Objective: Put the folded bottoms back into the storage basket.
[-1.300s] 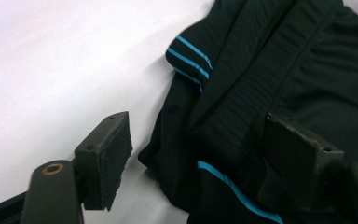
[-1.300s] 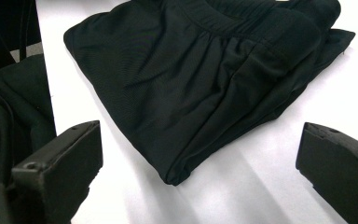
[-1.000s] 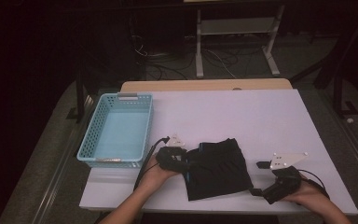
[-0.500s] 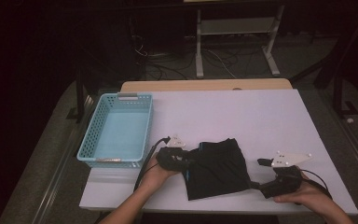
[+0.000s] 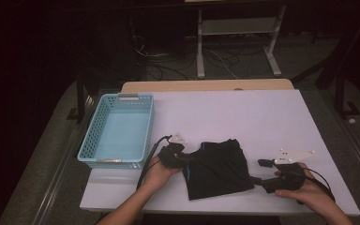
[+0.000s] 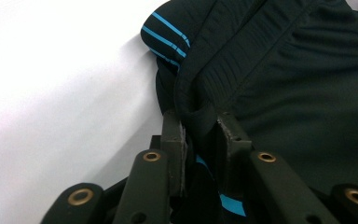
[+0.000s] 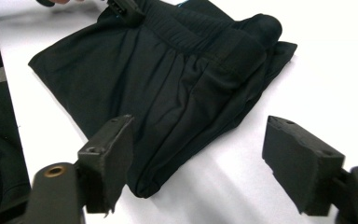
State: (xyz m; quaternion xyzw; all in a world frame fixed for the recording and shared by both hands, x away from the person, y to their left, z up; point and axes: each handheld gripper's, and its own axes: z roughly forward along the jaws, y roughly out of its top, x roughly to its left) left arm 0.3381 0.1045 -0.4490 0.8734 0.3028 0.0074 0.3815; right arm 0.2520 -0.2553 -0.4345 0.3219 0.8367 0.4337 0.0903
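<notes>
Pinching black shorts (image 5: 218, 168) edge, left hand-held gripper (image 6: 200, 133).

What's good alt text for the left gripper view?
The left tool is shut on a fold at the edge of a black garment with thin blue stripes; its jaws have just been closing. The garment lies on a white table, which takes up the left of the picture.

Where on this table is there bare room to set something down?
Free: the wide far stretch of the table beyond the black shorts, right of the blue basket, and the basket's bare floor. Crowded: the near edge, with the left gripper, shorts and right gripper.
</notes>
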